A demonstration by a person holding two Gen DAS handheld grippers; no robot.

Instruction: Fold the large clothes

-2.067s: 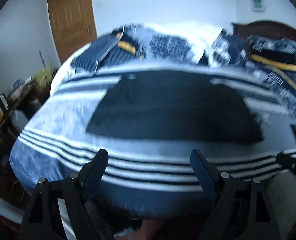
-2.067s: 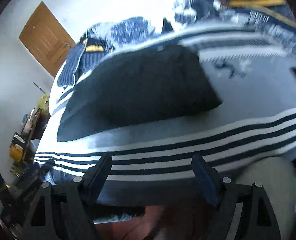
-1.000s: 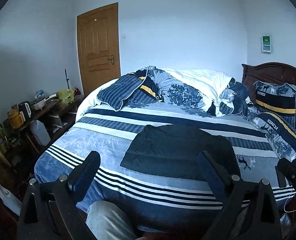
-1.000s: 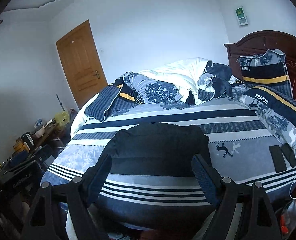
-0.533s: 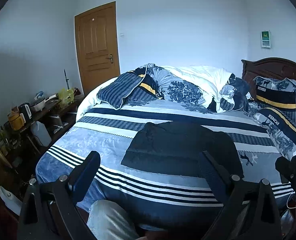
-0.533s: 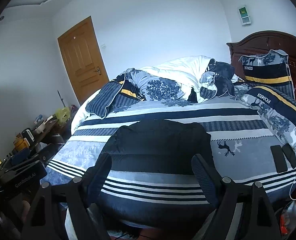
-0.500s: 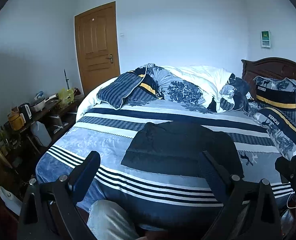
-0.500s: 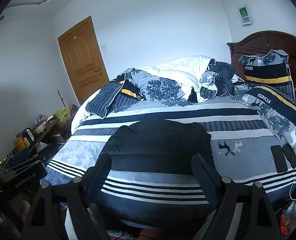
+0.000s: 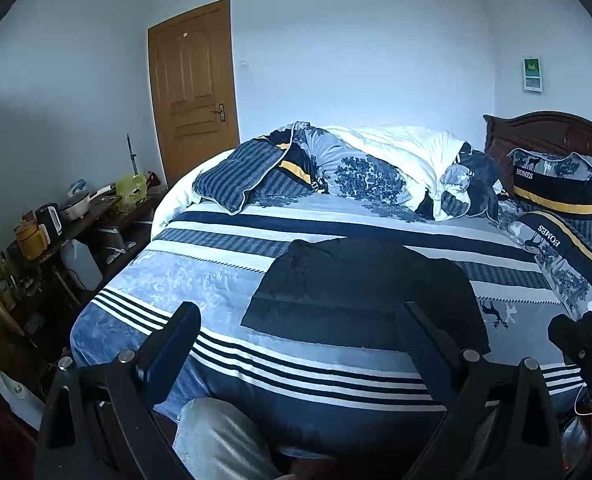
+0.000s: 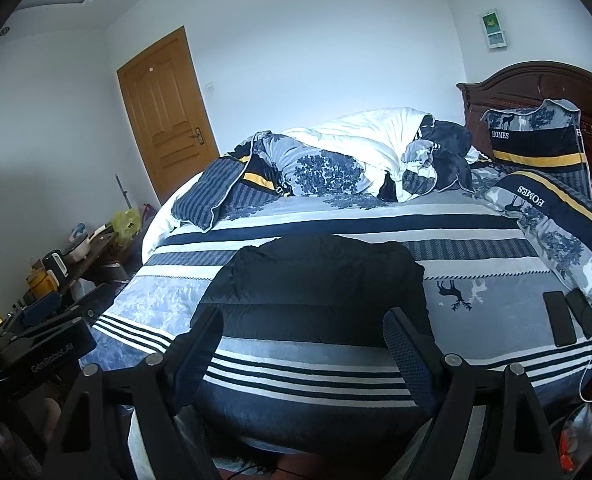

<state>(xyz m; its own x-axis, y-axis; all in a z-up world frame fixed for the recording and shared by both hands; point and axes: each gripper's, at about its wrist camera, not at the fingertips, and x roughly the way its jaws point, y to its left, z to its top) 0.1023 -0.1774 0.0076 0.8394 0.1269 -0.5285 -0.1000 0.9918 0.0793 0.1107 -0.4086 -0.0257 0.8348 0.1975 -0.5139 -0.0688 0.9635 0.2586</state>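
A black padded garment [image 9: 360, 292] lies folded into a flat rectangle on the striped bedspread [image 9: 296, 364], near the bed's front edge. It fills the middle of the right wrist view as black padded garment [image 10: 316, 292] too. My left gripper [image 9: 296, 320] is held back from the bed, open, with nothing between its fingers. My right gripper [image 10: 302, 328] is also open and empty, level with the garment's near edge but apart from it. The tip of the right gripper shows at the left wrist view's right edge.
A heaped quilt [image 9: 376, 164] and pillows [image 9: 552, 184] fill the far side by the wooden headboard [image 10: 536, 84]. Two phones [image 10: 568, 316] with a cable lie at the bed's right edge. A cluttered side table [image 9: 68, 220] stands left, a door [image 9: 192, 88] behind. A trouser leg [image 9: 216, 440] shows below.
Two seconds ago both grippers were close over the bedspread and garment. They have since pulled back and up, and the whole bed is in view. Over the last half second nothing has moved.
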